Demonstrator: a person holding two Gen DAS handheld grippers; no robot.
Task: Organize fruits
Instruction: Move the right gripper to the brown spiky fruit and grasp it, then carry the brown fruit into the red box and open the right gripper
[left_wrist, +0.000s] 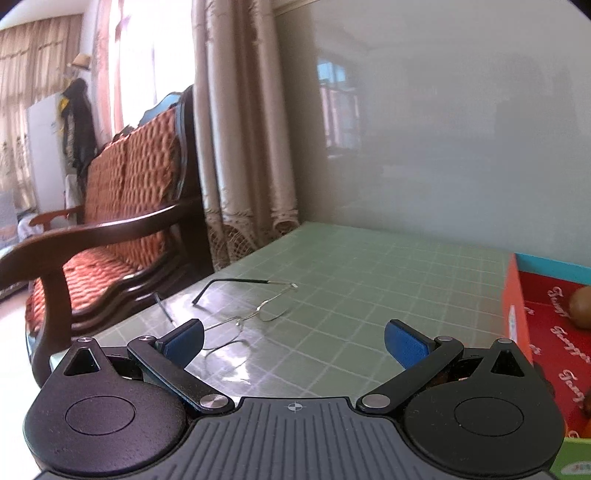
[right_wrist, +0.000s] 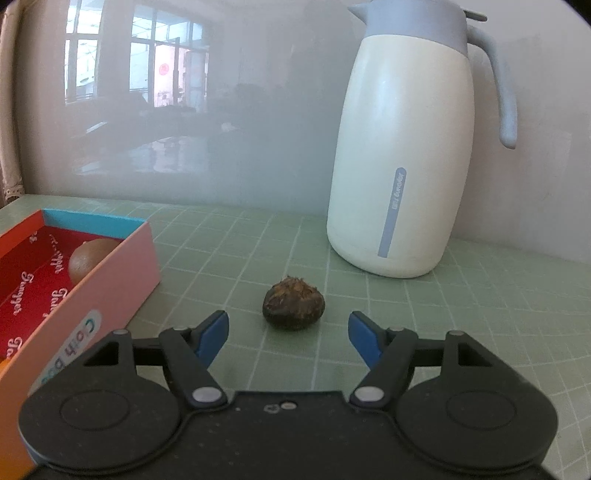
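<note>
A small dark brown, rough fruit (right_wrist: 294, 303) lies on the green grid mat (right_wrist: 461, 306), just ahead of my right gripper (right_wrist: 288, 336), which is open and empty, its blue pads on either side of the fruit but short of it. To the left stands a shallow box (right_wrist: 122, 266) with a red printed lining; a round brown fruit (right_wrist: 88, 260) lies inside. In the left wrist view the same box (left_wrist: 515, 295) is at the right edge with a brown fruit (left_wrist: 580, 306) in it. My left gripper (left_wrist: 293, 341) is open and empty above the mat.
A tall cream and grey thermos jug (right_wrist: 406, 147) stands on the mat behind and right of the dark fruit. A pair of wire-frame glasses (left_wrist: 251, 314) lies just ahead of the left gripper. A wooden armchair with orange cushions (left_wrist: 122, 206) stands beyond the table's left edge. A grey wall backs the table.
</note>
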